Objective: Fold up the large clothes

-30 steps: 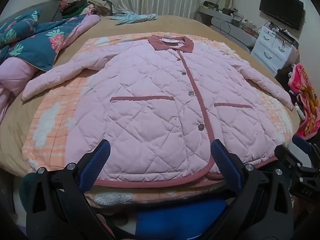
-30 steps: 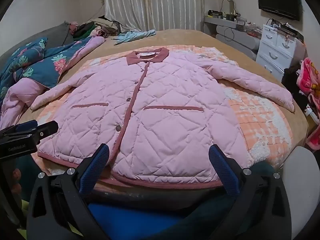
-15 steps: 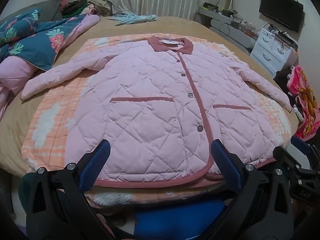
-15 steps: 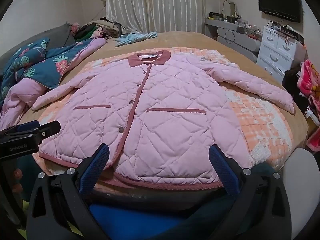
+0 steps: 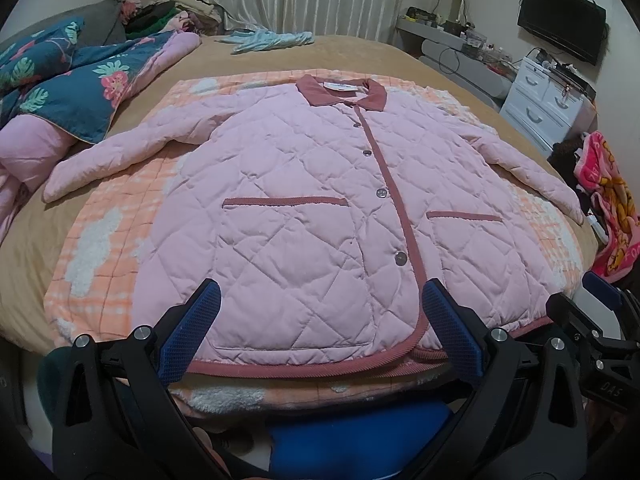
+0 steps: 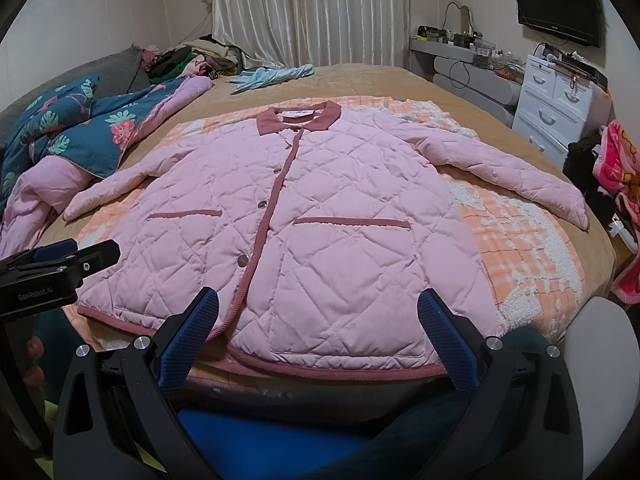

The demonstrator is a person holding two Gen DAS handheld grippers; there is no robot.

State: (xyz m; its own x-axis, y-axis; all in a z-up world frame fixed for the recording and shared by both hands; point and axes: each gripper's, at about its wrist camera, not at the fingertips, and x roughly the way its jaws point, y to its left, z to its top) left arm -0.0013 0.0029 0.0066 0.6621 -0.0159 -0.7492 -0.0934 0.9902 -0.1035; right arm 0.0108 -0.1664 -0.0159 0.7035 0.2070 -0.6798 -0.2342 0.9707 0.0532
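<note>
Pink quilted jacket [image 5: 304, 216] is lying flat, front up, buttoned, on an orange-and-white checked blanket [image 5: 100, 248] spread over the tan bed [image 5: 360, 54]. Both sleeves are spreading out to the sides, dusty-rose collar [image 5: 342, 90] pointing twd the curtains [image 6: 312, 12]. Left gripper [image 5: 320, 332] is hovering at the hem nr the bed's edge, jaws gaping wide, gripping nothing. Right gripper [image 6: 318, 334] is doing likewise just beside it, wide apart, empty, w/ the hem showing between its blue pads [image 6: 188, 338]. Floral quilt [image 6: 76, 128] is bunching up on the left; white drawers [image 6: 552, 108] and TV [image 6: 558, 8] are sitting off right.
</note>
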